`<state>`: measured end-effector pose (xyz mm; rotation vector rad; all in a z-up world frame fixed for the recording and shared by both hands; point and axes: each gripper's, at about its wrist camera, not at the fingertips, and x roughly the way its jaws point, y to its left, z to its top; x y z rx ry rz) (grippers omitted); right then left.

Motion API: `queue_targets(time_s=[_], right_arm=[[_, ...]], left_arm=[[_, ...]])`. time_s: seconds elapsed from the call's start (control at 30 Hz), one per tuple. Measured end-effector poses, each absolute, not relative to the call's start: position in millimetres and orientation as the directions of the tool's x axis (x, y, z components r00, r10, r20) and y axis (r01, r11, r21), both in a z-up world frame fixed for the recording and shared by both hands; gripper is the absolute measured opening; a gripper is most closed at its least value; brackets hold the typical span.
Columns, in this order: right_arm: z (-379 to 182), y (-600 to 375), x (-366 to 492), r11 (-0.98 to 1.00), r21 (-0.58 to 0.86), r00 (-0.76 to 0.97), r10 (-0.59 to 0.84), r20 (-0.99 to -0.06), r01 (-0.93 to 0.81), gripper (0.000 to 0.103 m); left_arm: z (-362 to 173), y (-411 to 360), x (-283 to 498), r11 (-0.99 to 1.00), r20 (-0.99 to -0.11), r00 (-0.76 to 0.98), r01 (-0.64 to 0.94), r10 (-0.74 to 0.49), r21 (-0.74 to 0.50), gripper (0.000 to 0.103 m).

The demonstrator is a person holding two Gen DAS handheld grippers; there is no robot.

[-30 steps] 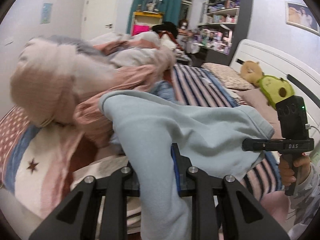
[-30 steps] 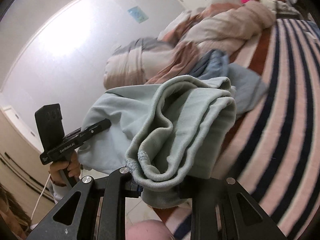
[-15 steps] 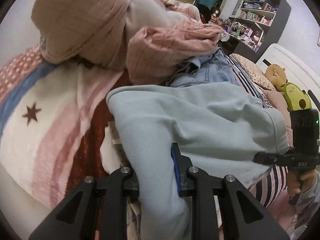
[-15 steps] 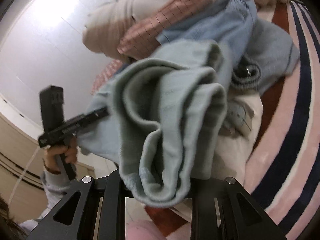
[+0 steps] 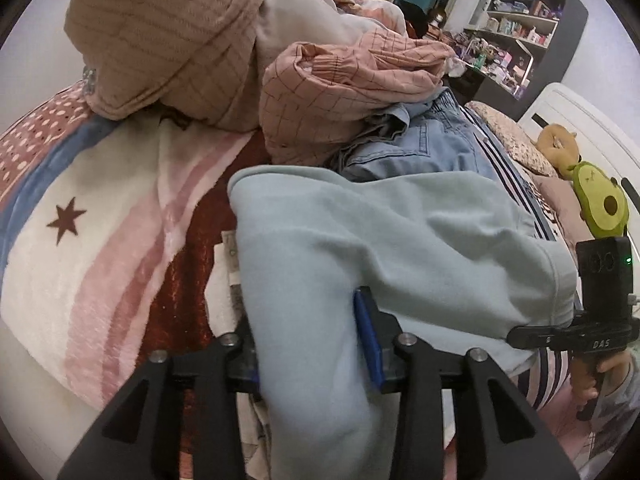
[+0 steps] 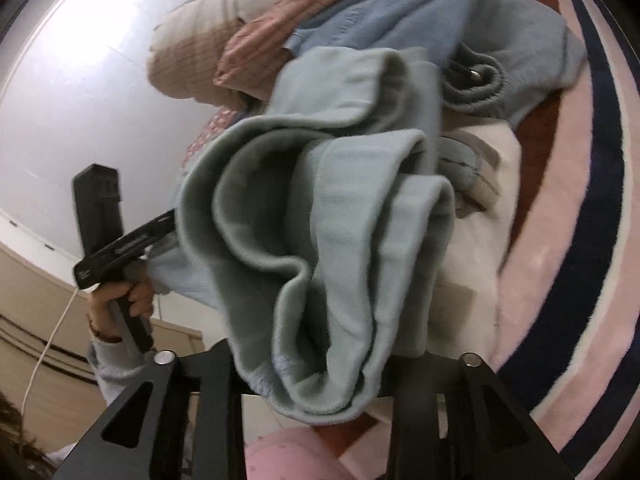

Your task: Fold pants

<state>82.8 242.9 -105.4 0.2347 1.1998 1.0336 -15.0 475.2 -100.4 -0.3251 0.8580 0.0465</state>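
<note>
The pale blue-green sweatpants (image 5: 384,248) hang folded between my two grippers over the bed. My left gripper (image 5: 308,340) is shut on one end of the pants; the cloth hides the fingertips. My right gripper (image 6: 316,376) is shut on the bunched waistband and cuffs (image 6: 320,240). The right gripper also shows at the right edge of the left wrist view (image 5: 592,340), and the left gripper shows at the left of the right wrist view (image 6: 120,248).
A pile of clothes lies behind the pants: a beige knit (image 5: 168,32), a pink checked garment (image 5: 344,80), blue jeans (image 5: 420,148) and a grey-blue hooded top (image 6: 520,64). The striped blanket (image 6: 580,240) covers the bed. An avocado plush (image 5: 600,204) lies near the headboard.
Both grippers have lowered the pants toward the bed and closer to the clothes pile. Both grips have held.
</note>
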Motion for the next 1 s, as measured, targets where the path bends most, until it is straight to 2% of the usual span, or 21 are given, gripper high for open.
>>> queue_targets(time_s=[0.13, 0.23, 0.43, 0.7, 0.77, 0.93, 1.0], right_arm=[[-102.7, 238.3, 86.0, 0.550, 0.636, -0.002, 0.756, -0.655, -0.542, 0.033], [-94.8, 238.9, 88.1, 0.556, 0.605, 0.020, 0.745, -0.666, -0.571, 0.038], [-87.4, 238.7, 91.0, 0.574, 0.535, 0.076, 0.722, -0.687, -0.619, 0.047], [-74.4, 224.0, 79.1, 0.592, 0.490, 0.137, 0.715, -0.685, -0.639, 0.051], [-68.6, 218.5, 74.8, 0.600, 0.477, 0.164, 0.715, -0.679, -0.642, 0.056], [-57.3, 192.1, 65.4, 0.620, 0.453, 0.226, 0.717, -0.660, -0.641, 0.060], [-55.3, 179.2, 60.8, 0.639, 0.433, 0.255, 0.703, -0.663, -0.636, 0.064]], left_arm=[[-95.8, 469.8, -16.9, 0.961, -0.756, 0.654, -0.199, -0.015, -0.191, 0.050], [-90.9, 467.2, -18.6, 0.961, -0.752, 0.660, -0.217, 0.016, -0.170, 0.052], [-70.7, 457.0, -27.8, 0.964, -0.728, 0.680, -0.241, 0.086, -0.111, 0.064], [-40.7, 438.1, -43.5, 0.966, -0.692, 0.710, -0.246, 0.127, -0.075, 0.067], [-35.9, 427.0, -46.4, 0.970, -0.684, 0.719, -0.234, 0.124, -0.071, 0.067], [-29.1, 393.4, -47.8, 0.977, -0.672, 0.734, -0.201, 0.099, -0.076, 0.070], [-27.7, 378.7, -45.8, 0.980, -0.668, 0.739, -0.186, 0.092, -0.071, 0.071]])
